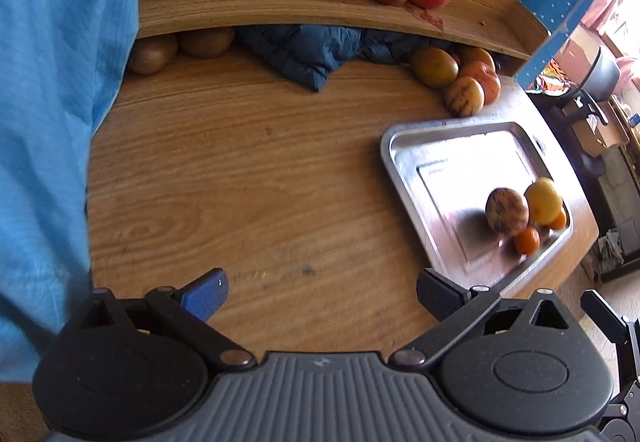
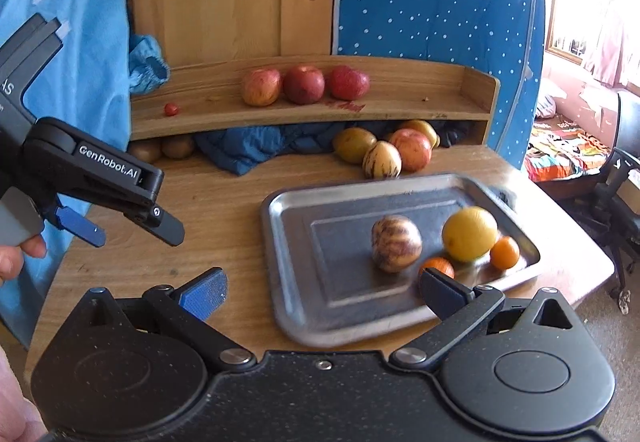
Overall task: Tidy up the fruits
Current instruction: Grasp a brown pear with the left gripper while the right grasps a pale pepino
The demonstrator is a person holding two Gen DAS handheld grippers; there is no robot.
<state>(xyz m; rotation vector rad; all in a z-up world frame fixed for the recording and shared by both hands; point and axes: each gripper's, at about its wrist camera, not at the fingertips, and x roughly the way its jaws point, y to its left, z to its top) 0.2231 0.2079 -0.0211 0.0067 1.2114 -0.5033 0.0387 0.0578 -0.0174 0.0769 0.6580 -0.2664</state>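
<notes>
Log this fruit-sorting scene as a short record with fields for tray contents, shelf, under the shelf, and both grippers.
tray: metal tray on the wooden table, near its right edge
tray contents: striped fruit, yellow fruit, two small orange fruits
shelf: three red apples in a row, one cherry tomato to their left
under shelf: cluster of mixed fruit at right, brown fruit at left, blue cloth between
left gripper: open, empty, over bare table
right gripper: open, empty, at the tray's near edge
</notes>
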